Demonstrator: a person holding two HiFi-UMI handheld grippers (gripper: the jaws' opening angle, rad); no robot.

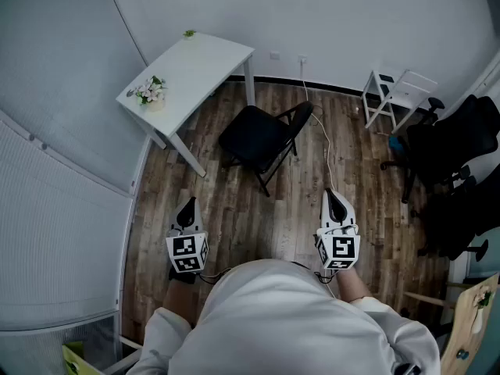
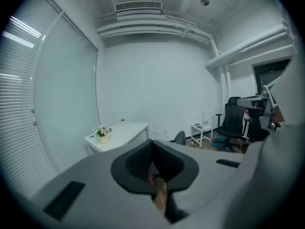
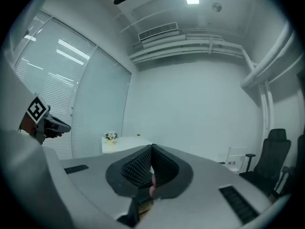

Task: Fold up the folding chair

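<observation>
Black folding chair (image 1: 264, 137), unfolded and upright on the wood floor beside the white table (image 1: 205, 66).

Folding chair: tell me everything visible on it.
The folding chair is black, with a dark seat and backrest on a thin, metal-looking frame. It stands open and upright on the wooden floor, seat flat, beside the white table. A white cable runs past its back. Nothing rests on it.

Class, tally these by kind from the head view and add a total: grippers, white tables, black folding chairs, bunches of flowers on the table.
Grippers: 2, the left gripper and the right gripper
White tables: 1
Black folding chairs: 1
Bunches of flowers: 1
Total: 5
</observation>
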